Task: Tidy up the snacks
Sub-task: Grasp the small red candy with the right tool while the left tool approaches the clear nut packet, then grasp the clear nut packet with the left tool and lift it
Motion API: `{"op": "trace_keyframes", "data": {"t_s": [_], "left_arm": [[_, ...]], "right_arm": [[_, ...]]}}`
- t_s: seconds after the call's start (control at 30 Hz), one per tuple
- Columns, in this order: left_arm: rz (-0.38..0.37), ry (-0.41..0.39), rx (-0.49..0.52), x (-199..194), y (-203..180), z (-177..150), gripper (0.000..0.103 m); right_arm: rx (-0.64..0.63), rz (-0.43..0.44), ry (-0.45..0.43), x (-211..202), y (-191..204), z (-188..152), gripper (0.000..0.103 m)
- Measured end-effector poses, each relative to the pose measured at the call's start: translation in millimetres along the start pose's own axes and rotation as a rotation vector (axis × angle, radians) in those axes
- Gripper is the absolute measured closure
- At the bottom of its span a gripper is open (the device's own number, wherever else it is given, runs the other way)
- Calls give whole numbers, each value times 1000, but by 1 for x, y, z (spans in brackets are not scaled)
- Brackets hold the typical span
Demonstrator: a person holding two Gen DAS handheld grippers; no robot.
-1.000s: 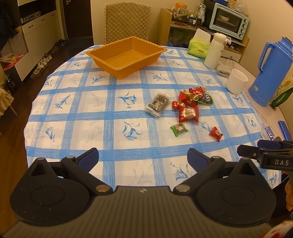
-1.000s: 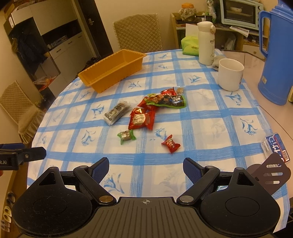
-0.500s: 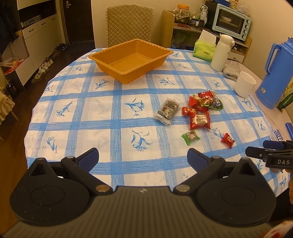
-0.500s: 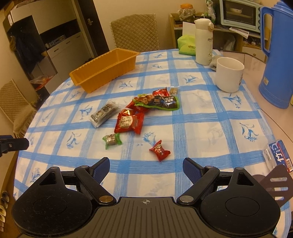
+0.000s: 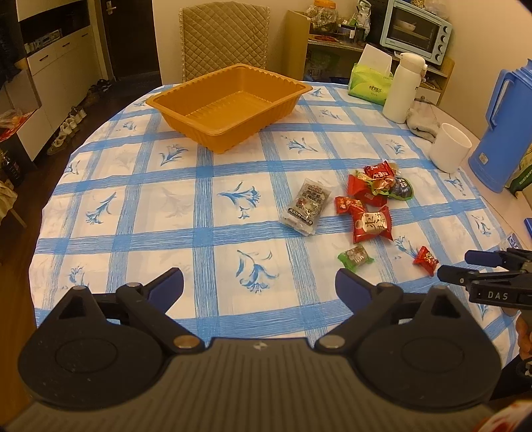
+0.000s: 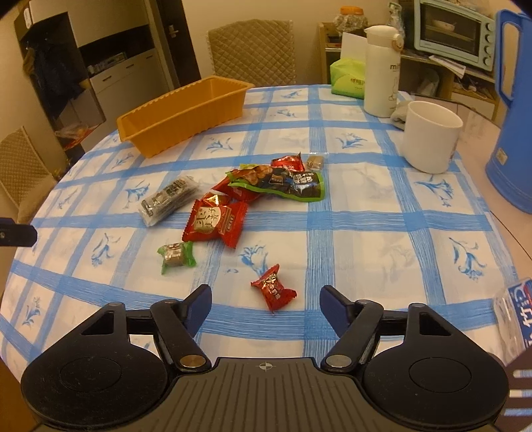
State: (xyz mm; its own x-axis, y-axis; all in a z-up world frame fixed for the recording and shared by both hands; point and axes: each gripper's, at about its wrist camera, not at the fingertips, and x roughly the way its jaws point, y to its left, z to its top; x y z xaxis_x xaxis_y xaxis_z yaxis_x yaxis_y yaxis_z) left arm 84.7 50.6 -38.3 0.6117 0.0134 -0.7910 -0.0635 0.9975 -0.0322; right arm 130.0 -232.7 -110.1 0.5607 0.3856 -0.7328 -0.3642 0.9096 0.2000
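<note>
The right gripper (image 6: pixel 266 300), jaws just closing but empty, hangs above a small red candy (image 6: pixel 273 291). The left gripper (image 5: pixel 259 282) gapes wide over bare tablecloth (image 5: pixel 133 212), the orange tray (image 5: pixel 229 106) far behind.

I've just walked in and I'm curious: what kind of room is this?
Most likely a home dining area: a cloth-covered table, a toaster oven on a shelf, and a padded chair behind the table.

right gripper (image 6: pixel 266 297): lower and nearer small red candy (image 6: pixel 273 291), jaws narrowing, nothing between them. left gripper (image 5: pixel 259 282): advanced over tablecloth (image 5: pixel 133 212), jaws closing slightly, empty.
</note>
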Motion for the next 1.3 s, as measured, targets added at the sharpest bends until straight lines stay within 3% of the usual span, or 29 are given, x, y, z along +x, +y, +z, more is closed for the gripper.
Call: {"op": "trace_keyframes", "data": {"t_s": [0.2,0.67,0.8,1.1,1.3], "left_arm": [[-13,18,18,15,1,6,9],[-59,57,75,44,-4,18,15],[-72,63,93,52,-6,23,16],[-117,71,167,76,-15,34,29],[-152,85,234,100,-25,44,48]], "right_arm": [[-100,-10,4,20,2,-1,49],[-217,-18,71,51,7,5,67],[-221,-17,87,54,9,6,83],[-144,-14,55,45,7,21,84],[-88,-25,25,36,2,34,84]]}}
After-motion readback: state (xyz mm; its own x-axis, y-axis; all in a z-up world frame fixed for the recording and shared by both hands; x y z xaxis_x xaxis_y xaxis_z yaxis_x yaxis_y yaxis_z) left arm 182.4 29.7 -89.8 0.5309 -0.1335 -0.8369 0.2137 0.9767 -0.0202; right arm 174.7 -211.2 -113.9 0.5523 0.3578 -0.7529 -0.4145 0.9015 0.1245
